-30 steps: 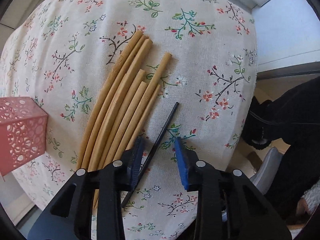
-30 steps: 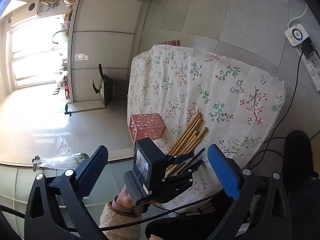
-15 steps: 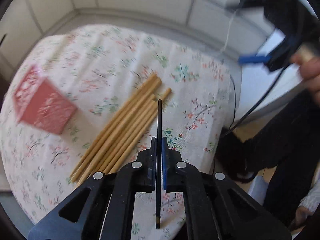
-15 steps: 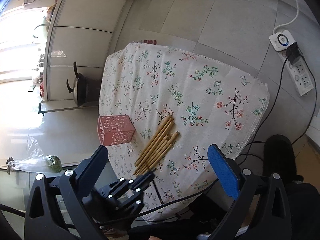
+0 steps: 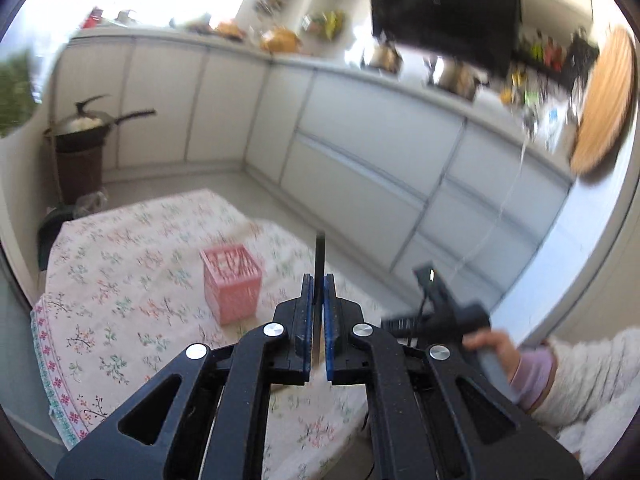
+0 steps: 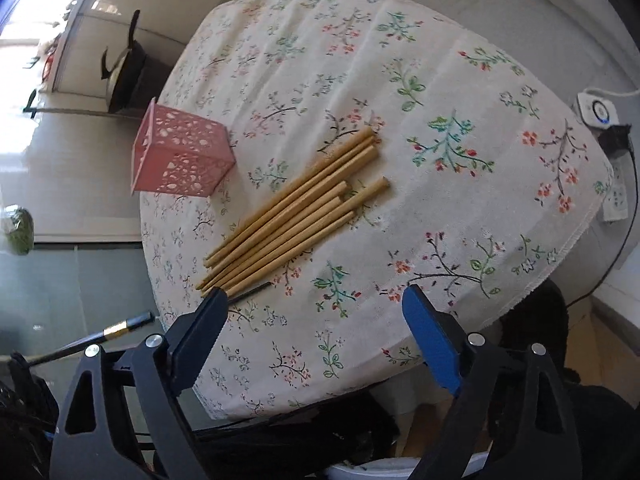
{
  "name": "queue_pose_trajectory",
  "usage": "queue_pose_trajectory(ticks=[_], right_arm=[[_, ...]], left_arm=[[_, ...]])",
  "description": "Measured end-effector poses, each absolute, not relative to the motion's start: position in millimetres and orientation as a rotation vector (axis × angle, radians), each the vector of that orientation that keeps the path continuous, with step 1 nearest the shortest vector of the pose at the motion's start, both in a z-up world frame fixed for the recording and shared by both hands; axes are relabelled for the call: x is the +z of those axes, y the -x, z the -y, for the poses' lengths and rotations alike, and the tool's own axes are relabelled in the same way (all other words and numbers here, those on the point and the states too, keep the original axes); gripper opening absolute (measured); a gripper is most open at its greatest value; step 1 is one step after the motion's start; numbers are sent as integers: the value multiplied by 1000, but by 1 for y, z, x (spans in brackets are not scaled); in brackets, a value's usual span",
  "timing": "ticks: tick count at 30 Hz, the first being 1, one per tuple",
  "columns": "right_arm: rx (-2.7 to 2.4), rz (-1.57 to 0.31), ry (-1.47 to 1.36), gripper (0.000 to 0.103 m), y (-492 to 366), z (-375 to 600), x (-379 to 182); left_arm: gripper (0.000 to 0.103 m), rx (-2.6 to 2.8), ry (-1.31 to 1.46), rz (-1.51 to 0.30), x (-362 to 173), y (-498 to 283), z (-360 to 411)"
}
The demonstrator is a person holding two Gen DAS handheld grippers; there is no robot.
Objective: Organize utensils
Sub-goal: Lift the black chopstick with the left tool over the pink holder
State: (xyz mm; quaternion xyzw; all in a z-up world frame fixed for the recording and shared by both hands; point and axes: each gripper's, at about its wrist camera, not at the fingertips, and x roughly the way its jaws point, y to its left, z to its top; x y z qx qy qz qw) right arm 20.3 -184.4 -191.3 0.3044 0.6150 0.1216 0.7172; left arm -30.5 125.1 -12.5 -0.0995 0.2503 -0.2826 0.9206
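Note:
My left gripper (image 5: 319, 280) is shut on a black chopstick (image 5: 320, 252), which stands up between the blue pads, lifted above the floral tablecloth (image 5: 120, 280). A pink perforated holder (image 5: 232, 284) sits on the cloth ahead and to the left. In the right wrist view, my right gripper (image 6: 316, 304) hangs over the table's near edge, its jaws wide and closing with nothing between the pads. Several bamboo chopsticks (image 6: 296, 216) lie side by side beyond it. A second black chopstick (image 6: 250, 291) lies by its left finger. The pink holder (image 6: 180, 156) stands up left of them.
A wok on a dark stand (image 5: 86, 128) is on the floor past the table. White cabinets line the far wall. A power strip (image 6: 600, 116) and cable lie on the floor right of the table. A hand (image 5: 492, 344) holds the right gripper's handle.
My left gripper shut on the black chopstick, lifted it off the cloth and swung up toward the cabinets. My right gripper came down closer to the bamboo chopsticks, its jaws slightly narrower.

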Motion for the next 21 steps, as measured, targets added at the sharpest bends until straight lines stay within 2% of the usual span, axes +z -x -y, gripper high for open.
queue_pose_trajectory(ticks=[5, 10, 15, 21], right_arm=[[430, -1233, -217, 75, -11, 117, -160], [729, -1004, 458, 70, 23, 3, -152], [920, -1006, 570, 57, 10, -65, -168], [997, -1057, 667, 52, -8, -121, -203]], left_arm=[[4, -488, 359, -353, 9, 47, -166], [4, -347, 420, -229, 31, 75, -200], [4, -120, 381, -103, 49, 100, -212], [4, 7, 427, -30, 49, 112, -235]])
